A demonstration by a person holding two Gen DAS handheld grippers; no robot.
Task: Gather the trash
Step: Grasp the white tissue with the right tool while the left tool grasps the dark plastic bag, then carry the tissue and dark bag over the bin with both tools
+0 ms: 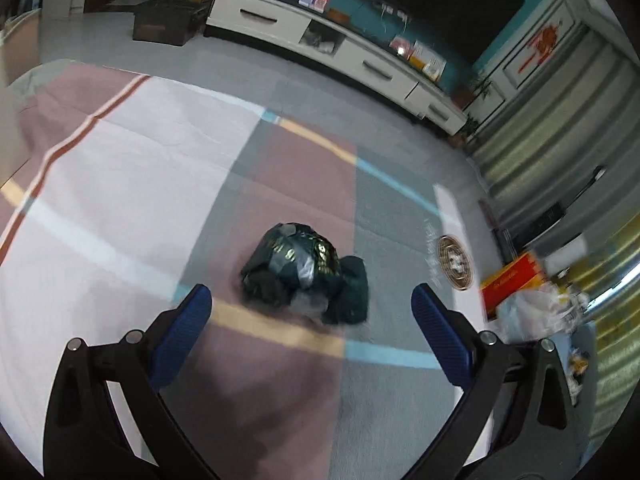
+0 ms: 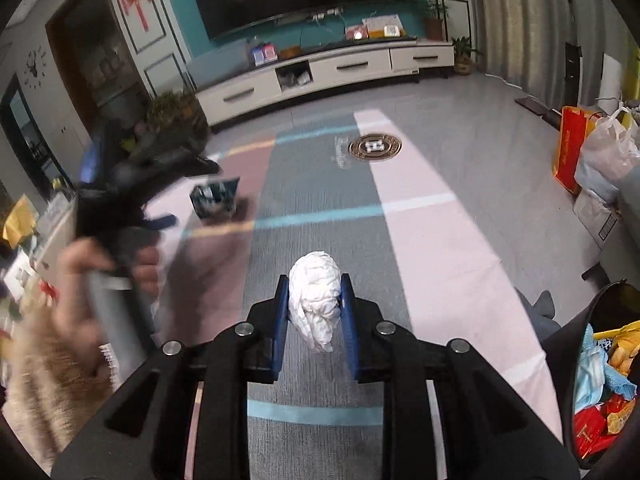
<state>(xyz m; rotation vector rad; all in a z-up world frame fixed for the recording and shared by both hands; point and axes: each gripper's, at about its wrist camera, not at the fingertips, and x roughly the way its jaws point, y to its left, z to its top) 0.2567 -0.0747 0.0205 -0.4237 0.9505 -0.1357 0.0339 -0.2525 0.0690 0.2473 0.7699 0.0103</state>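
Note:
A crumpled dark green foil wrapper (image 1: pixel 306 276) lies on the carpet, just ahead of my left gripper (image 1: pixel 311 294), whose blue fingers are wide open on either side of it and above it. In the right wrist view the same wrapper (image 2: pixel 216 198) shows at the left, with the left gripper (image 2: pixel 160 184) blurred over it. My right gripper (image 2: pixel 313 280) is shut on a crumpled white paper ball (image 2: pixel 316 300), held above the carpet. A black trash bin (image 2: pixel 600 380) with several colourful wrappers inside stands at the lower right.
A patchwork carpet (image 1: pixel 160 160) of pink, grey and white covers the floor. A white TV cabinet (image 2: pixel 320 72) lines the far wall. A round floor emblem (image 2: pixel 375 147), a red box (image 2: pixel 570 148) and white plastic bags (image 2: pixel 608 148) lie to the right.

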